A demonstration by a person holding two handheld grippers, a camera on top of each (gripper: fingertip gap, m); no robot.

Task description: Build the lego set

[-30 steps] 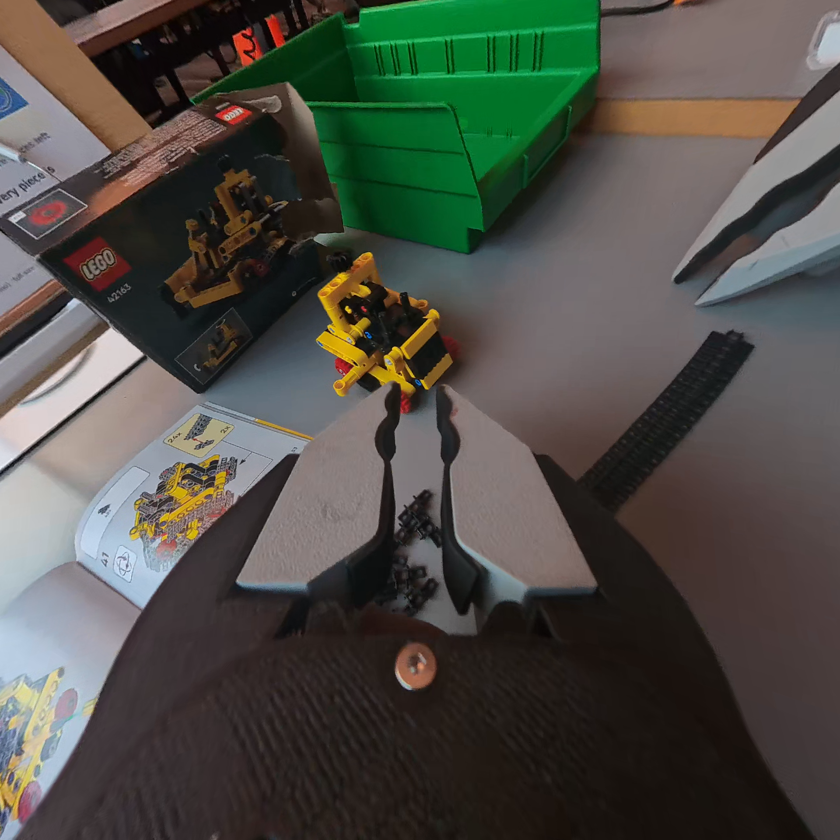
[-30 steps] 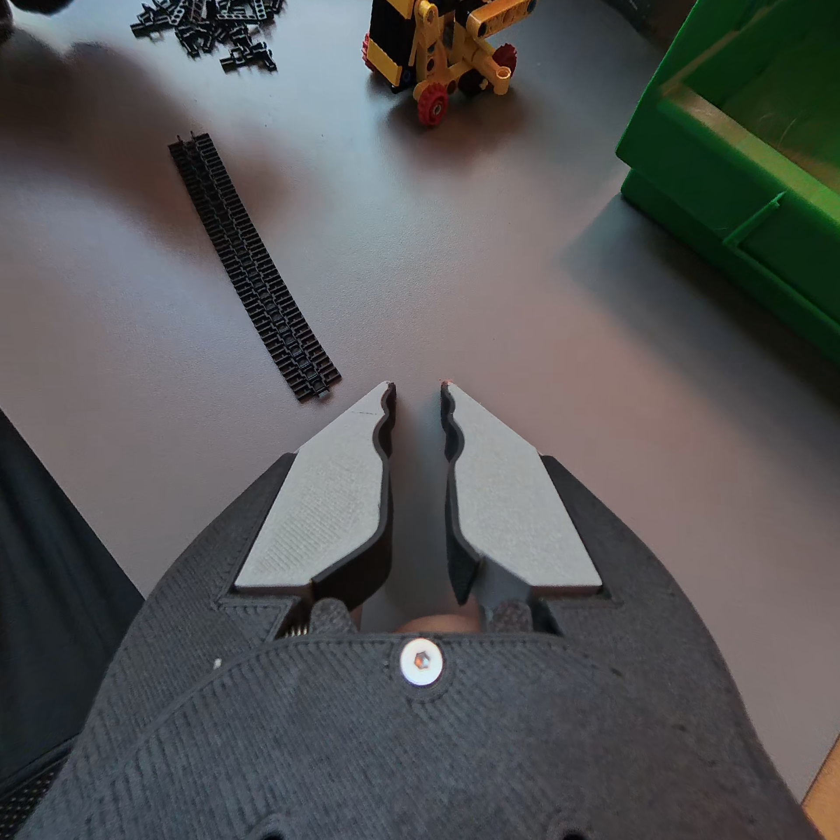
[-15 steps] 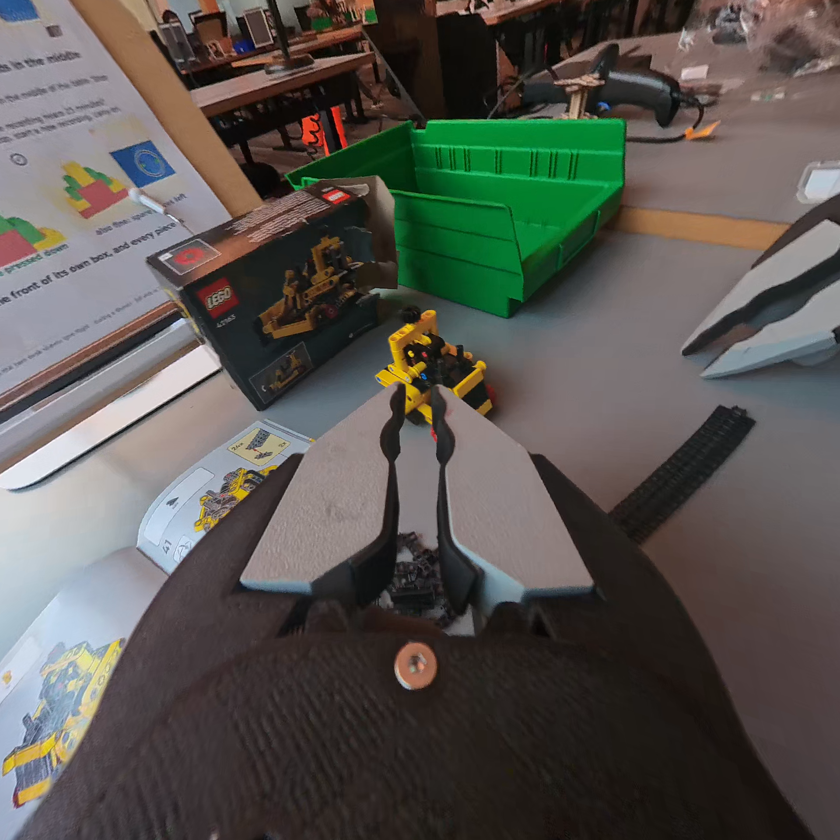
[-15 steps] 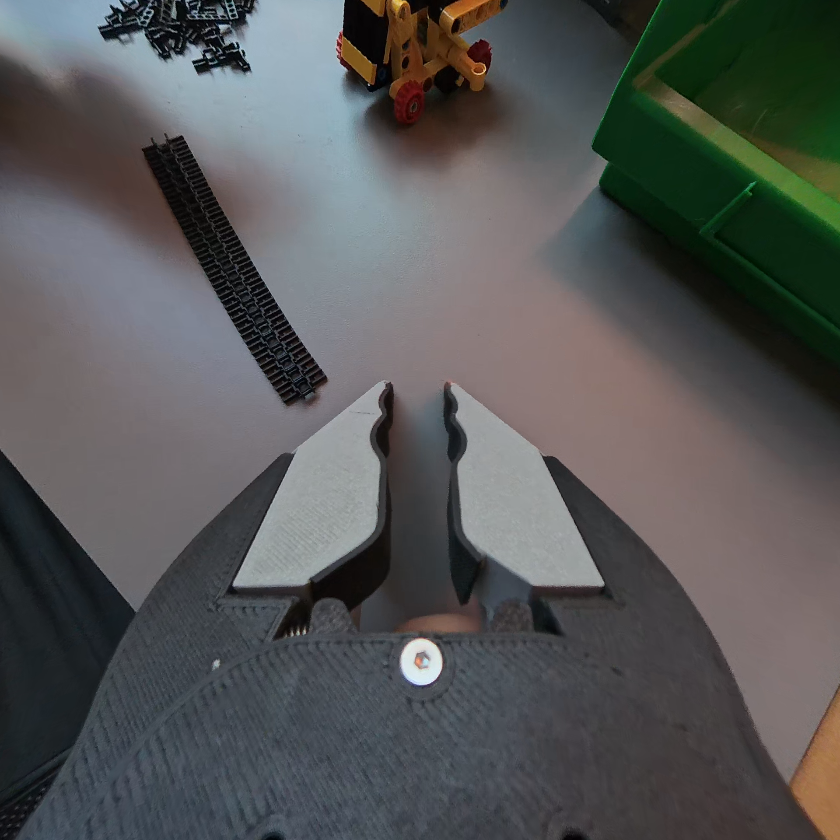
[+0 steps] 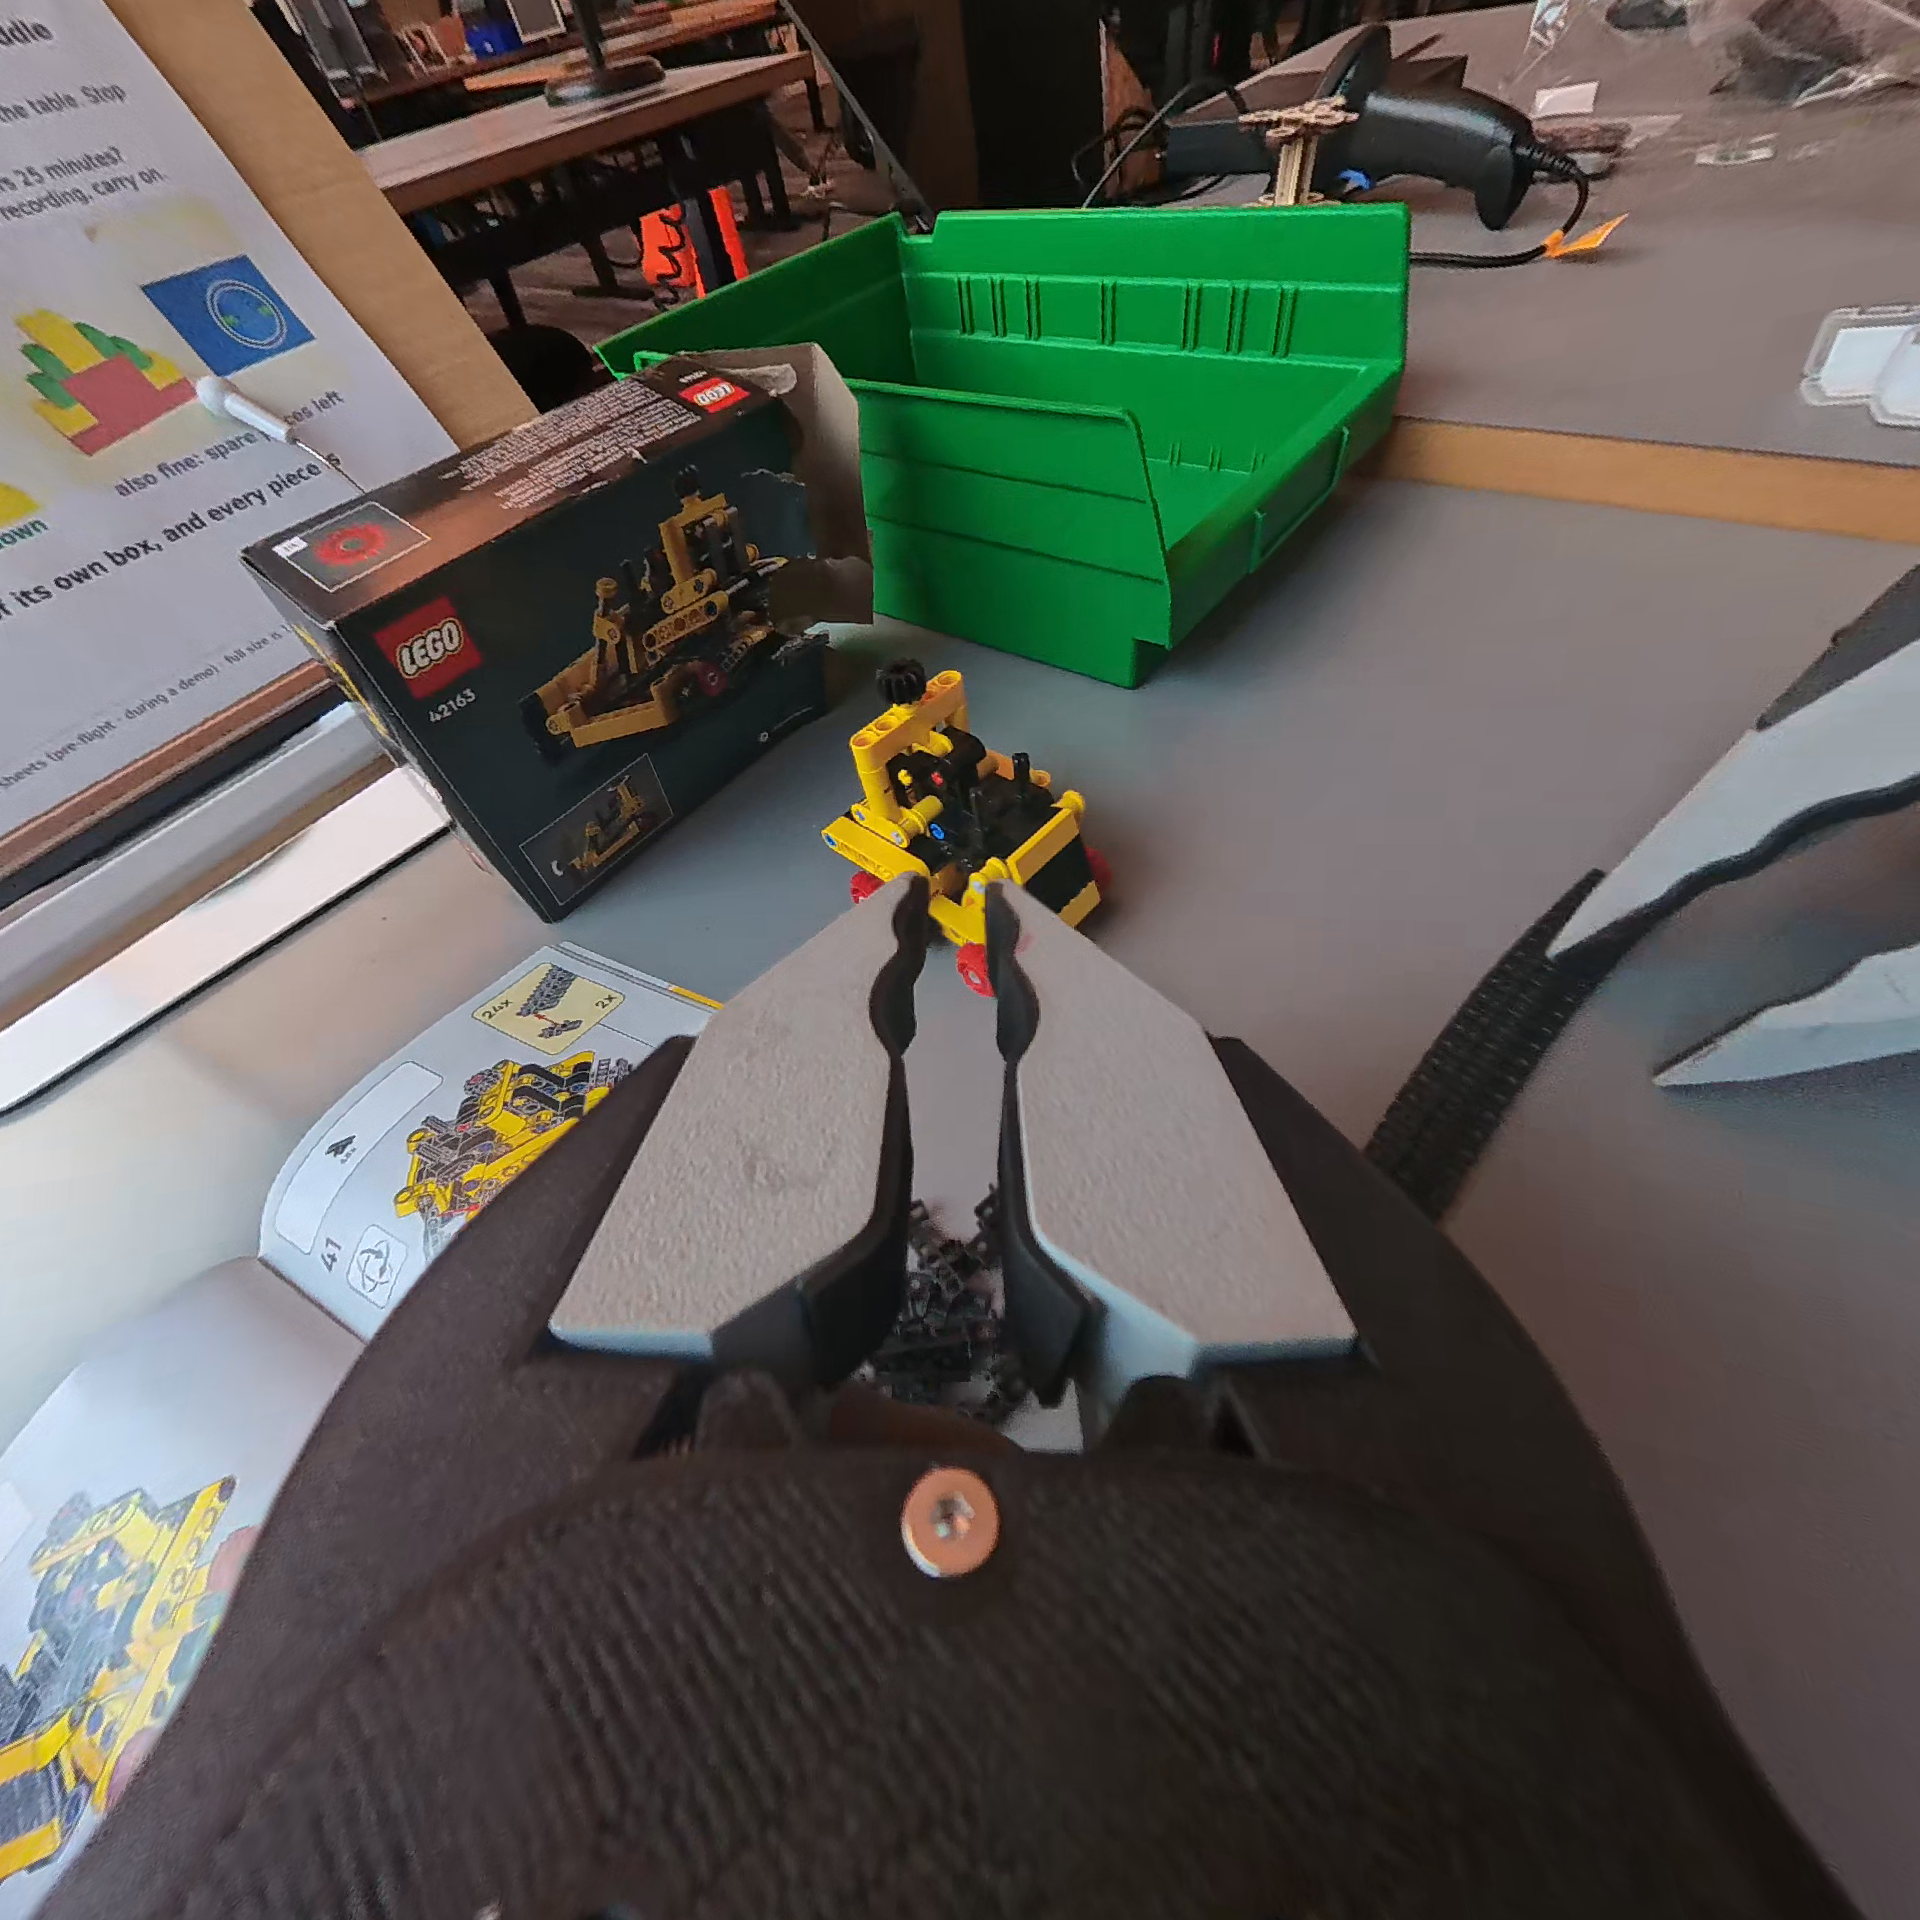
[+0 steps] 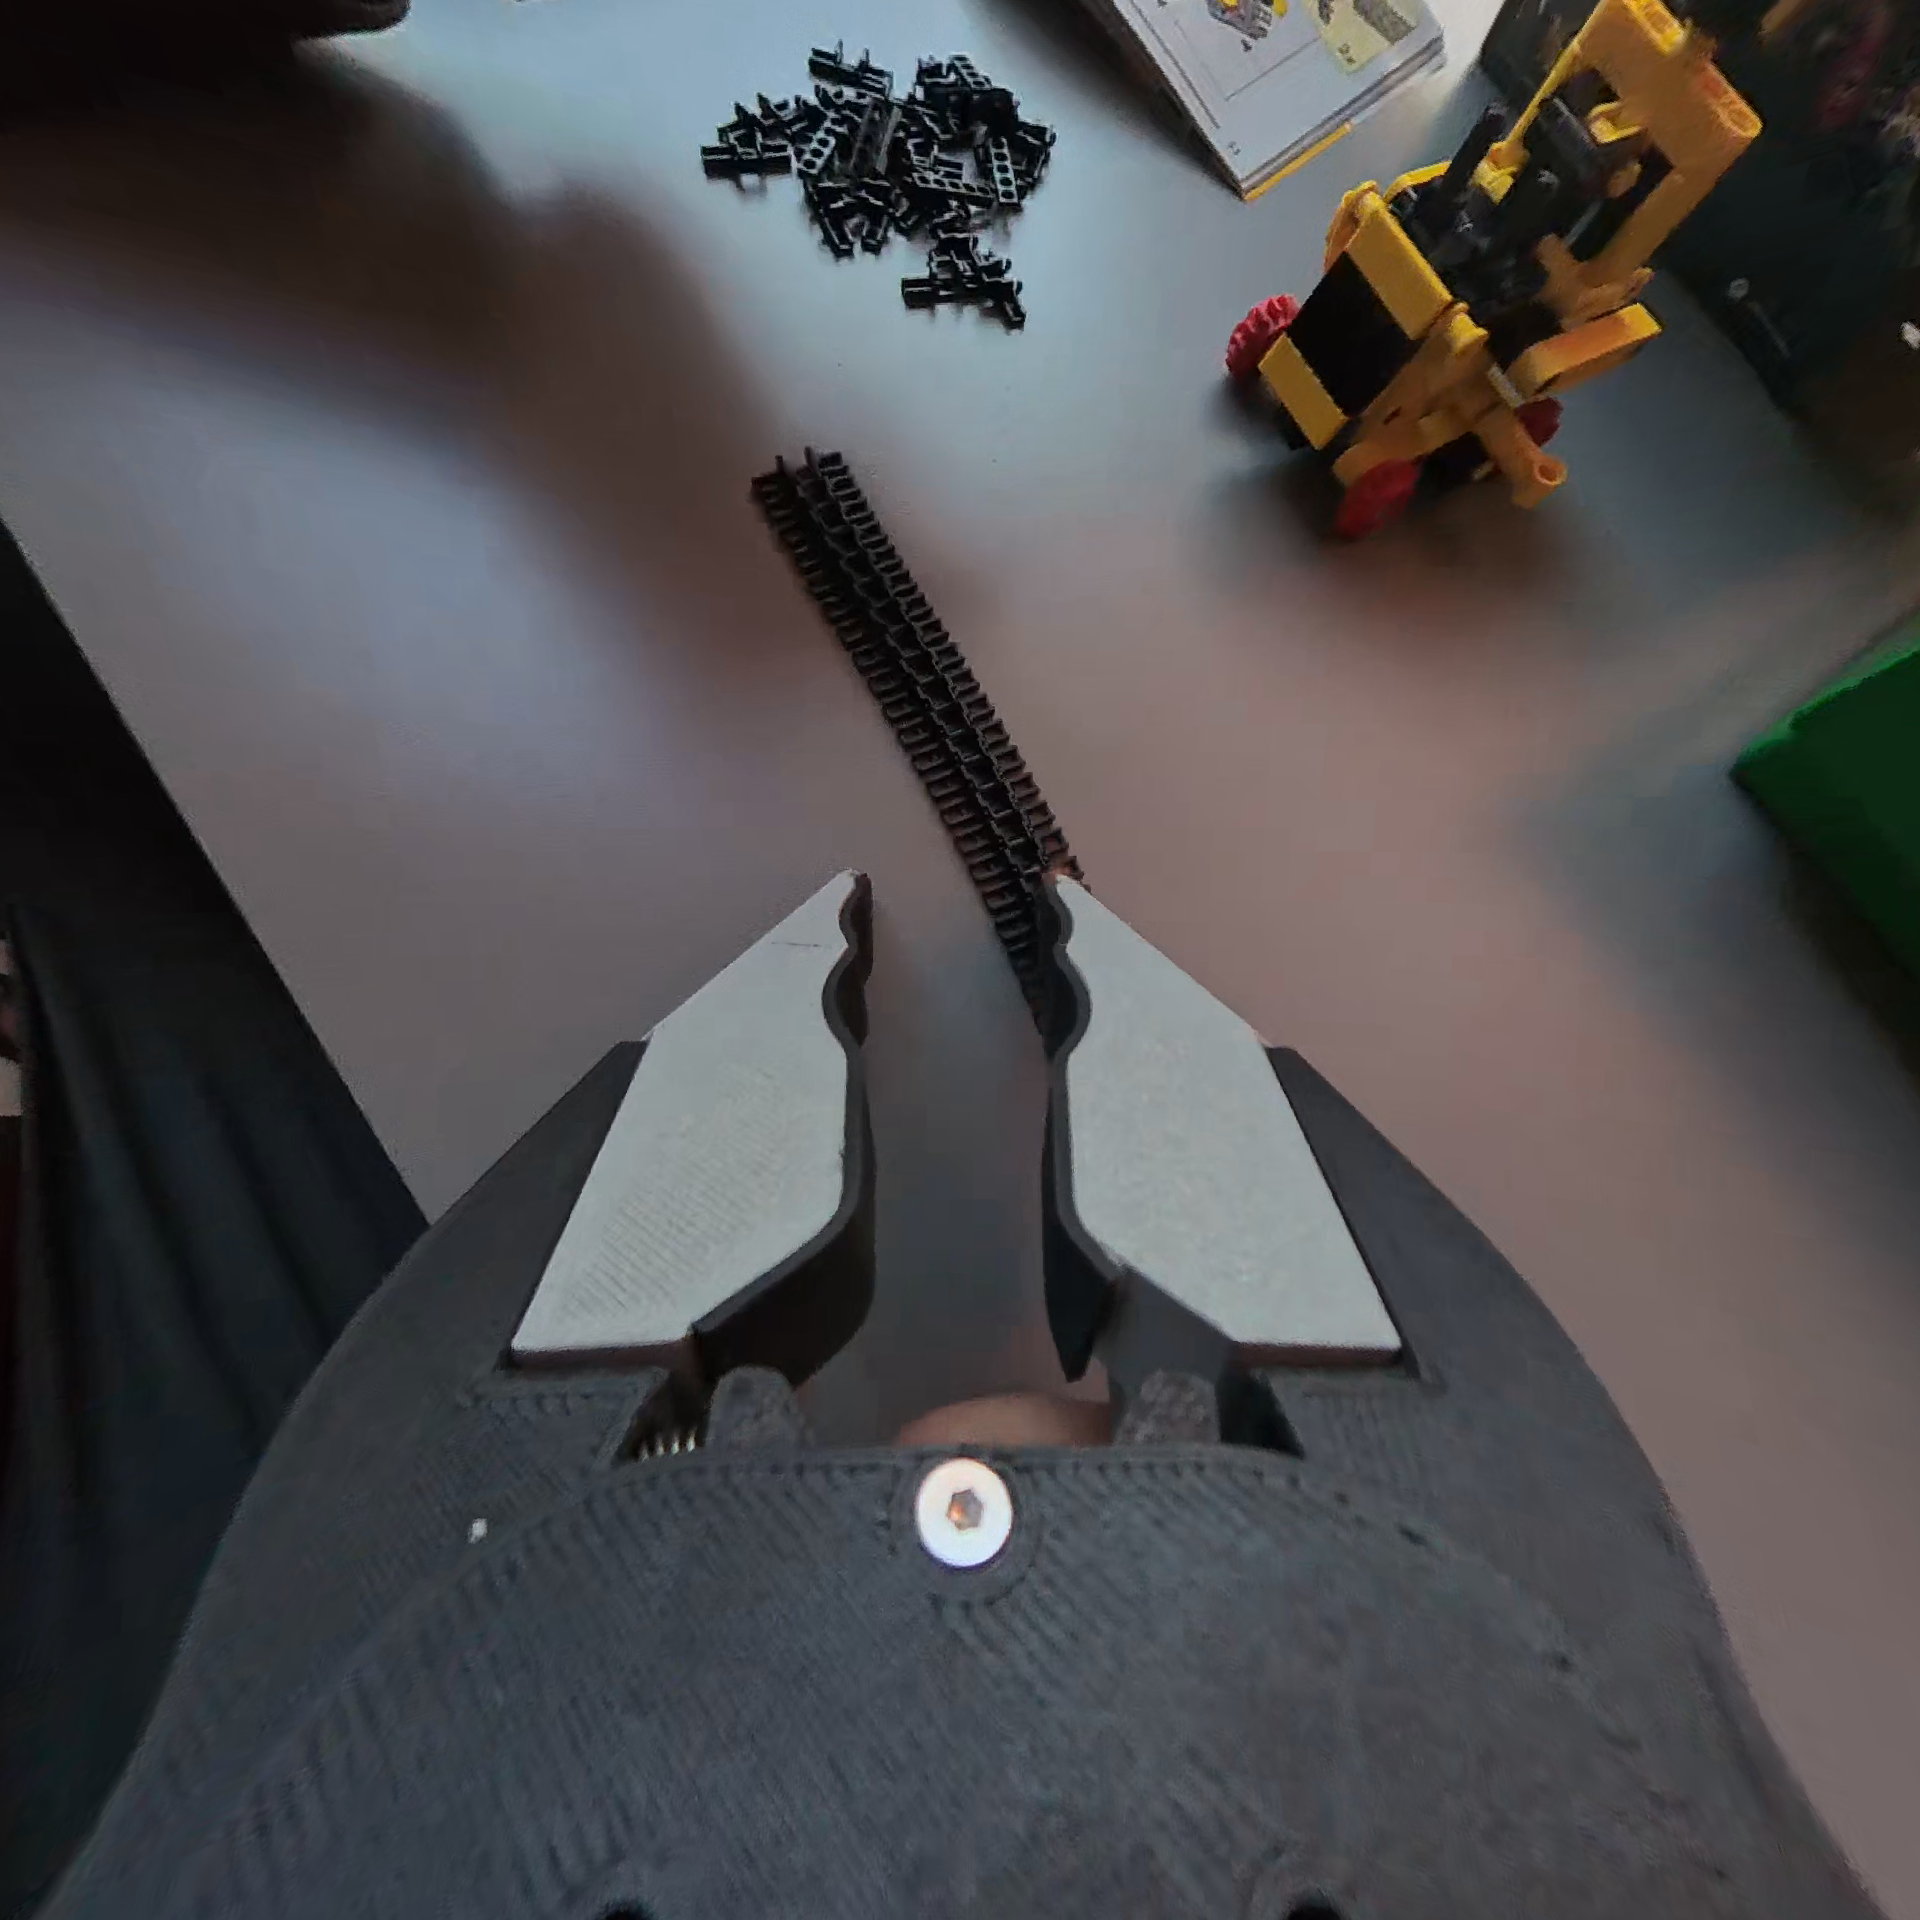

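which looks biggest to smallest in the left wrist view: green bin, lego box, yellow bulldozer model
1. green bin, the largest, though it stands farthest back.
2. lego box, somewhat smaller, and nearer the camera than the bin.
3. yellow bulldozer model, plainly the smallest, though it stands nearest.

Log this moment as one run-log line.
left tool: open, empty | right tool: open, over track strip | bulldozer: trackless | loose links: piled

Dim warm light; soft shadows, sheen on table point(image 6: 1351, 935); edges warped, blurred.
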